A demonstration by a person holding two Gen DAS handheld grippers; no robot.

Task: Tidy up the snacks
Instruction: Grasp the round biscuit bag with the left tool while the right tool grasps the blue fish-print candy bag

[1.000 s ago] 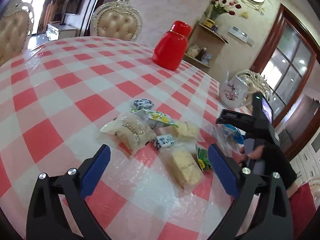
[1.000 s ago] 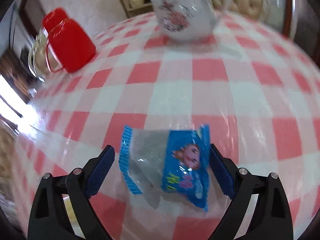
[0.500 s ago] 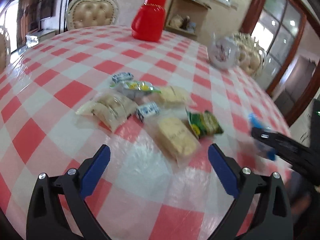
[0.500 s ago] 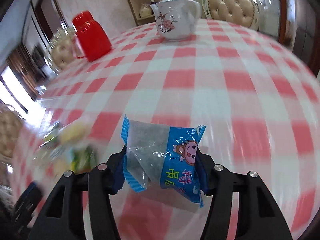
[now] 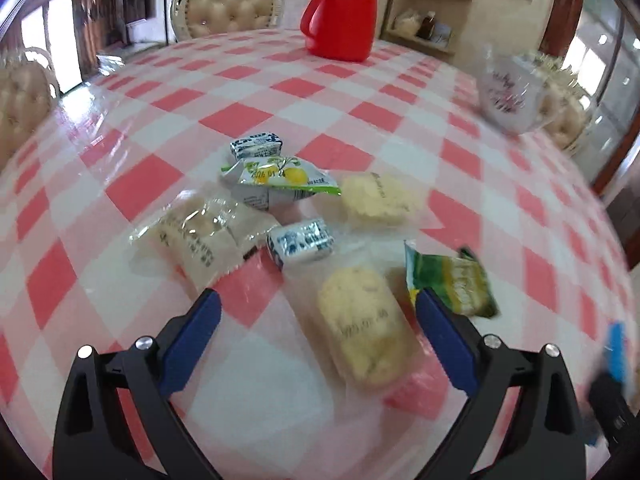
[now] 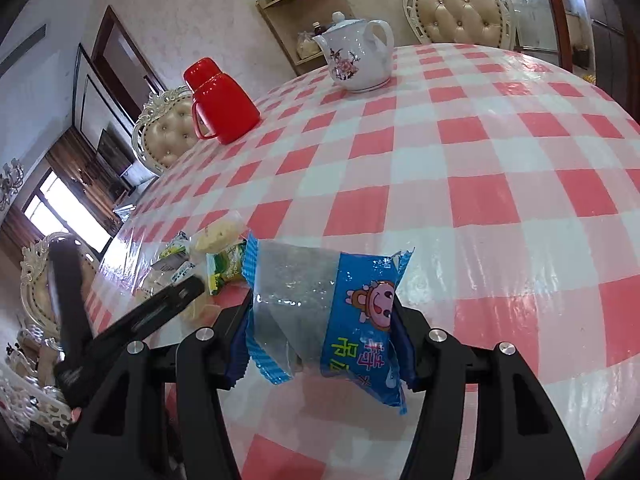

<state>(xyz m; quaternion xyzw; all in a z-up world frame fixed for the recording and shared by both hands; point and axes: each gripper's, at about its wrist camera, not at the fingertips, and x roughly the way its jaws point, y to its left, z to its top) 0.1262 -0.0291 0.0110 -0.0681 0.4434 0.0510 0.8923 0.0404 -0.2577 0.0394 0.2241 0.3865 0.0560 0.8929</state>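
My right gripper (image 6: 320, 344) is shut on a blue snack packet (image 6: 332, 316) with a cartoon face, held above the checked table. My left gripper (image 5: 318, 324) is open and hovers over a pile of snacks: a clear-wrapped yellow cake (image 5: 366, 340) between its fingers, a green packet (image 5: 456, 280), a blue-and-white candy (image 5: 300, 242), a lemon-print packet (image 5: 276, 182), a clear biscuit pack (image 5: 192, 236), another cake (image 5: 376, 200) and a second candy (image 5: 256, 146). The pile shows in the right wrist view (image 6: 208, 256) at the left, behind my left gripper (image 6: 160, 308).
A red thermos jug (image 5: 340, 20) (image 6: 220, 100) and a white floral teapot (image 6: 356, 56) (image 5: 508, 92) stand at the table's far side. Cream upholstered chairs (image 5: 228, 8) (image 6: 460, 12) ring the red-and-white checked table (image 6: 500, 160). A wooden shelf (image 6: 304, 12) stands behind.
My right gripper closed on the blue packet and lifted it off the table. My left gripper moved lower and closer to the snack pile, staying open.
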